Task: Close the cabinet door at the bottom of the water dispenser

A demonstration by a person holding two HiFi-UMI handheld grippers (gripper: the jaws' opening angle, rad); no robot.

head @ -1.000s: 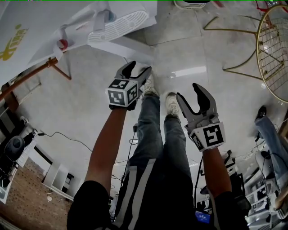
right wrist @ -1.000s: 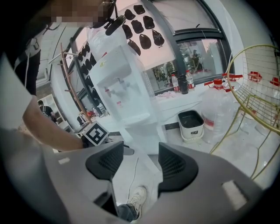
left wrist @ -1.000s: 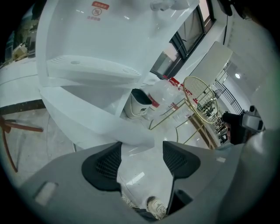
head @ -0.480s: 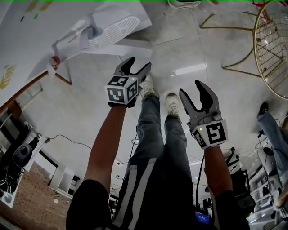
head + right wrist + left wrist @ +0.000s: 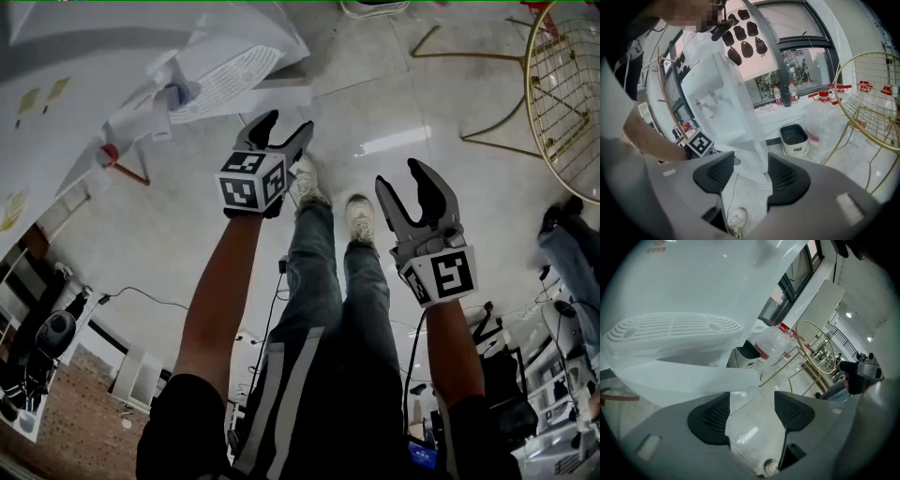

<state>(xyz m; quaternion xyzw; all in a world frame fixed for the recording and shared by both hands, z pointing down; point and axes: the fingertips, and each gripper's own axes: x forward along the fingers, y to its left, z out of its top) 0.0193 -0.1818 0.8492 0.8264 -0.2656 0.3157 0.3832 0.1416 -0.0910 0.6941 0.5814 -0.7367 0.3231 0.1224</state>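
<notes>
The white water dispenser (image 5: 187, 66) fills the upper left of the head view, with its slotted drip tray (image 5: 228, 73) facing me. Its bottom cabinet door (image 5: 272, 97) stands ajar as a white panel; the right gripper view shows that door (image 5: 751, 150) swung out toward the camera. My left gripper (image 5: 286, 128) hovers just below the door edge, open, with nothing between its pads (image 5: 710, 416). My right gripper (image 5: 403, 183) is further right over the floor, apart from the door. Its jaws have just been closing a little, with nothing between them, and it is still open.
A gold wire chair (image 5: 567, 103) stands at the right. A large water bottle (image 5: 771, 345) and a white bin (image 5: 794, 139) sit on the floor beyond the dispenser. My shoes (image 5: 359, 217) are below the grippers. Another person's leg (image 5: 567, 253) shows at far right.
Both grippers have drifted toward the dispenser, which now looms larger at upper left. The right jaws have narrowed slightly. Nothing was grasped.
</notes>
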